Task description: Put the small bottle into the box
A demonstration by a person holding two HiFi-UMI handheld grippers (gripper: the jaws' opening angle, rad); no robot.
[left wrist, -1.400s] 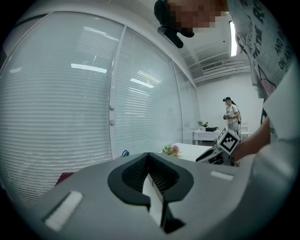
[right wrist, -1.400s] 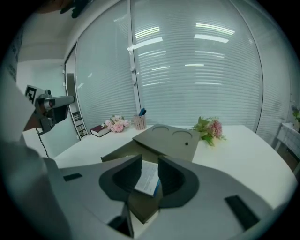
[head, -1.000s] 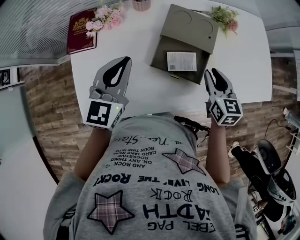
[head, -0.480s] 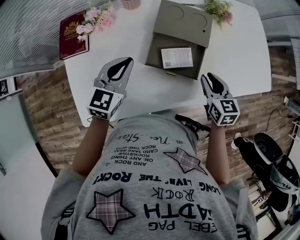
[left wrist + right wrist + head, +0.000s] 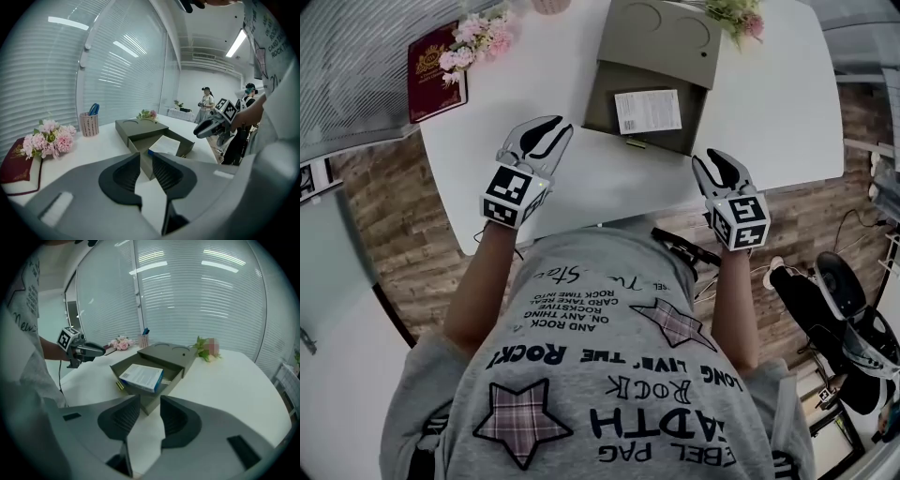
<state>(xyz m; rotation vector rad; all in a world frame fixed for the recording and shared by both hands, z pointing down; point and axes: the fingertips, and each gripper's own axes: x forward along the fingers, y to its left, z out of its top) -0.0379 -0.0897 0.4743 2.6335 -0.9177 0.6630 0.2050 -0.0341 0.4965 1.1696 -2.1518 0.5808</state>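
Observation:
An olive-grey box [image 5: 656, 42] stands on the white table [image 5: 769, 103], its drawer pulled out toward me with a white-and-blue carton [image 5: 648, 111] inside. No small bottle shows in any view. My left gripper [image 5: 555, 129] hovers over the table left of the drawer; its jaws are opening and nothing is between them. In the left gripper view the gap [image 5: 146, 161] frames the box [image 5: 140, 129]. My right gripper [image 5: 714, 161] is at the table's near edge, right of the drawer, open and empty, facing the carton [image 5: 141, 376].
A red book [image 5: 436, 61] and pink flowers [image 5: 478, 36] lie at the table's far left. A pen cup [image 5: 89, 124] stands behind them and another flower sprig [image 5: 736, 17] lies beside the box. People [image 5: 206, 105] stand far across the room.
Both grippers have moved forward, closer to the box. The left gripper's jaws, shut before, have parted.

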